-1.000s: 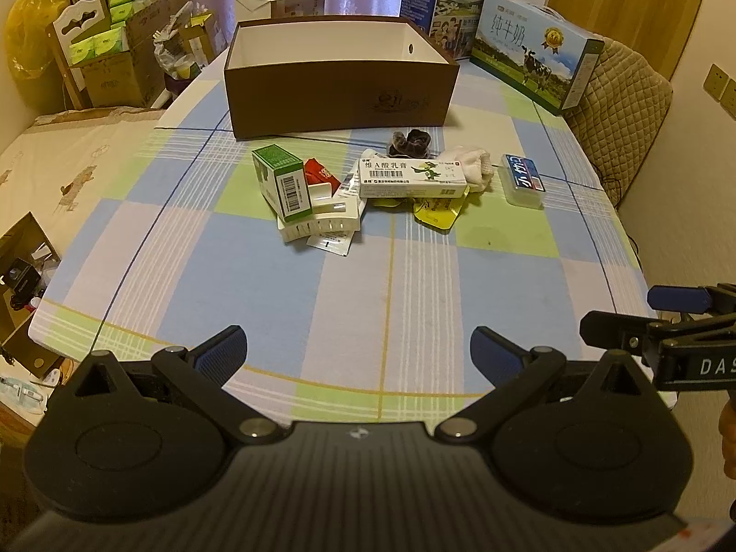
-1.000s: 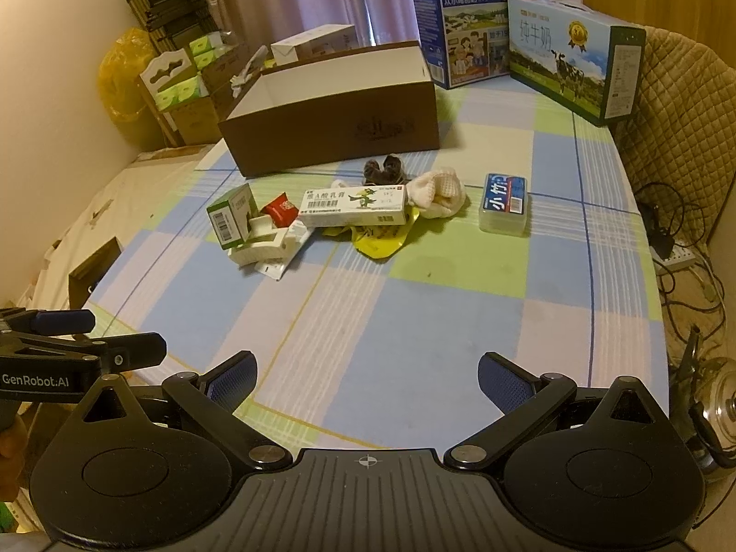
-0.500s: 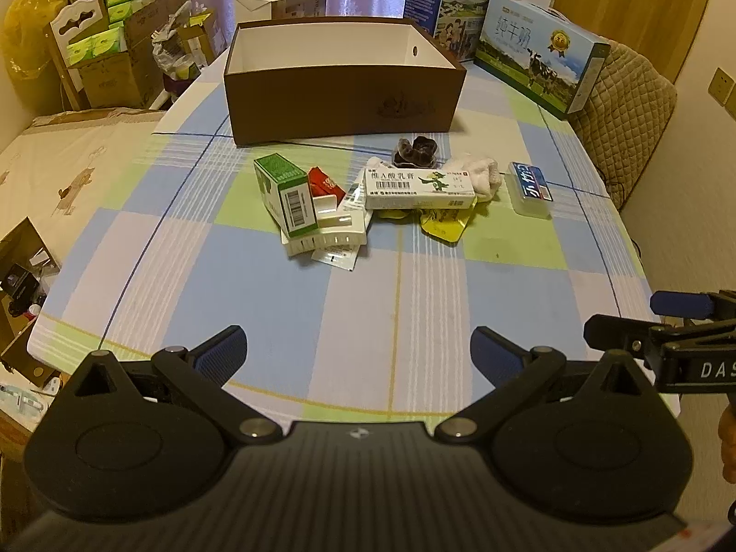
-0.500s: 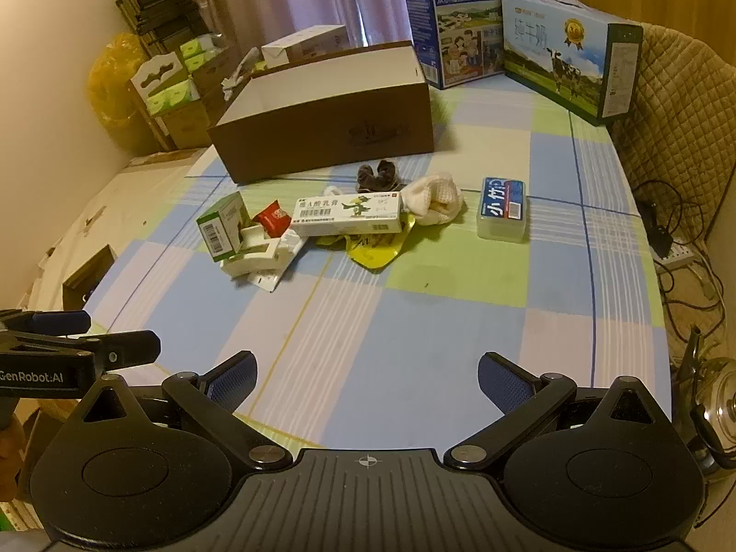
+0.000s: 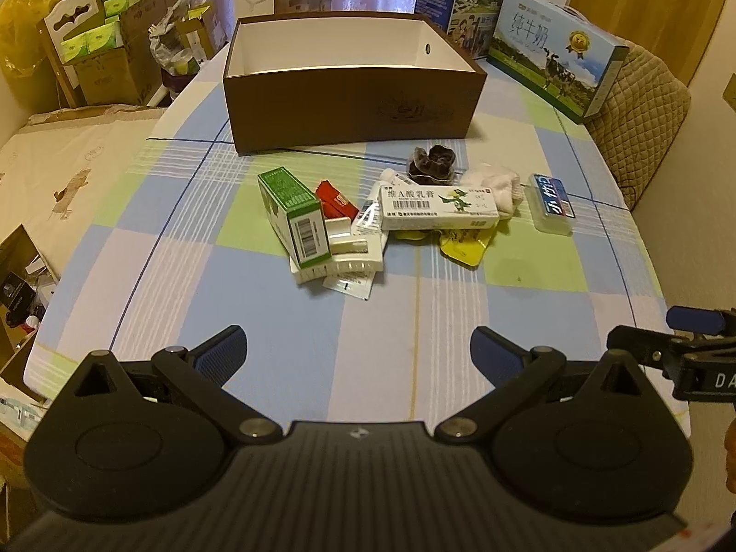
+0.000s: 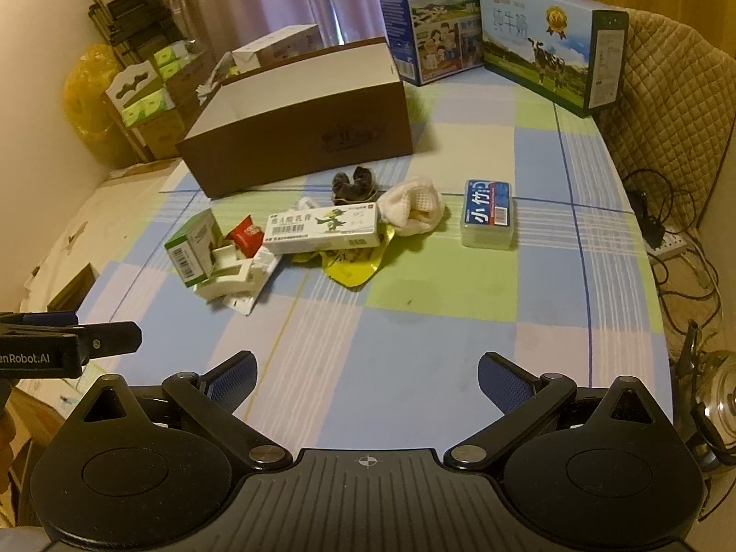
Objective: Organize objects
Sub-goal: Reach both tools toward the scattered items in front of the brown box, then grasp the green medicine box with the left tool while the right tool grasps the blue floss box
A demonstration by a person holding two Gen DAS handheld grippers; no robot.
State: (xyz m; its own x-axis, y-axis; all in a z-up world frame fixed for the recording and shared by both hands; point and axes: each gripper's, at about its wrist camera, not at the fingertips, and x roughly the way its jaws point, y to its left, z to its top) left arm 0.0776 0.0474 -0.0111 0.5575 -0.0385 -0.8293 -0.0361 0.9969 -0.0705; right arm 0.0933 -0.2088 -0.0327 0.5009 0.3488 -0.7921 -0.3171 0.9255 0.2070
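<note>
Both pairs of fingers hang spread wide and empty over the near edge of the checked counter (image 5: pixel 184 211) — the left gripper (image 5: pixel 358 353) facing the middle of the clutter, the right gripper (image 6: pixel 366 377) a little to its right, each visible at the margin of the other's view.

Everything to be tidied lies farther in, well apart from either gripper. Nearest the left fingers is the green-and-white carton (image 5: pixel 294 216), standing on end at the left of the pile against a white plastic tray (image 5: pixel 342 255), with a red sachet (image 5: pixel 336 200) behind it. The long white ointment box (image 5: pixel 439 209) lies flat with its long axis running left to right, across the line of both grippers, resting partly on a yellow pouch (image 5: pixel 462 244). Just behind it sit a dark hair scrunchie (image 5: pixel 432 165) and a bunched white cloth (image 5: pixel 499 186). Alone to the right, apart from the heap, is the clear toothpick box (image 6: pixel 488 216), lengthwise near to far — judged the closer reach for the right gripper, as the green carton is for the left.

Beyond the pile the open brown cardboard box (image 5: pixel 354 101) stands empty as far as its visible inside shows, the likely destination. Two milk cartons (image 6: pixel 552 41) stand at the far right corner.
</note>
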